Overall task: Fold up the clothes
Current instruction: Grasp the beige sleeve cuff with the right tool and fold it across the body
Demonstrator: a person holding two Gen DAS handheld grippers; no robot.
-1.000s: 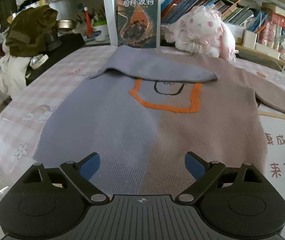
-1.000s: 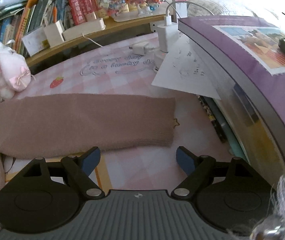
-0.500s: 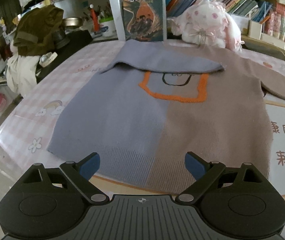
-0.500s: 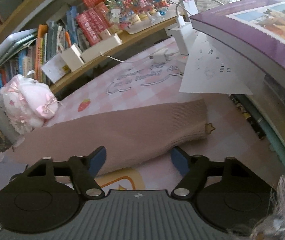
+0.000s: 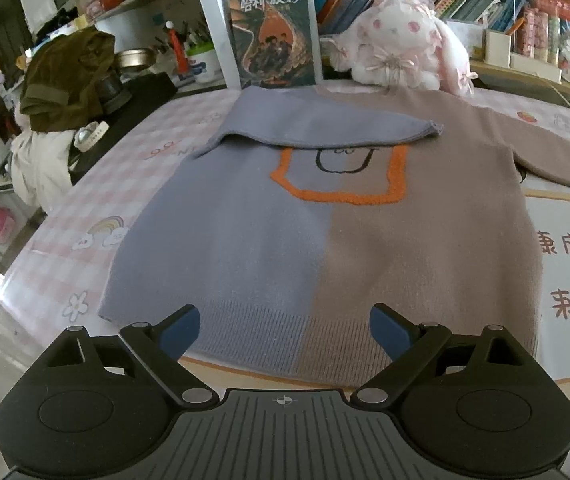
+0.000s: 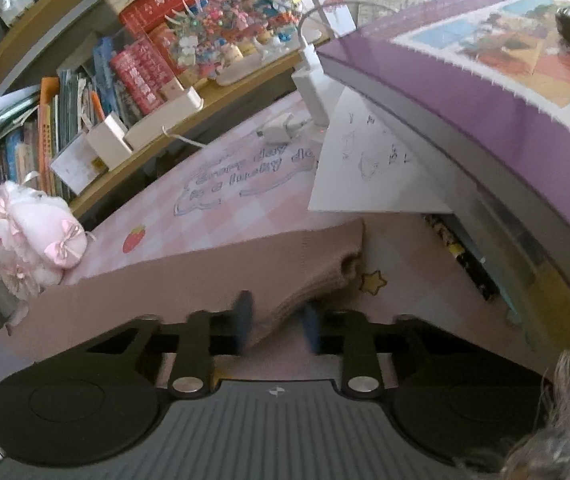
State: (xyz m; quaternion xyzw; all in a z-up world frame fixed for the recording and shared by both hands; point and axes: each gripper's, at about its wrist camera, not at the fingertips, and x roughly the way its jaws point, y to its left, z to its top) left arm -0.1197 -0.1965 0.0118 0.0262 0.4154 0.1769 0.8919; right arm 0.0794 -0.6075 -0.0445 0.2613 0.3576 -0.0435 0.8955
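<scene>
Closing on sleeve [image 6: 189, 280], right fingers [image 6: 275, 326] now pinch its cuff; left fingers [image 5: 285, 330] spread, idle above sweater [image 5: 325, 240].

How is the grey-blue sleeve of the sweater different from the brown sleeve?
The grey-blue sleeve is folded across the sweater's chest; the brown sleeve stretches straight out over the pink checked table cover. Nothing holds the grey-blue sleeve, and the left gripper is open near the hem. The right gripper is pinching the brown sleeve near its cuff. Both are the same soft knit with ribbed cuffs.
</scene>
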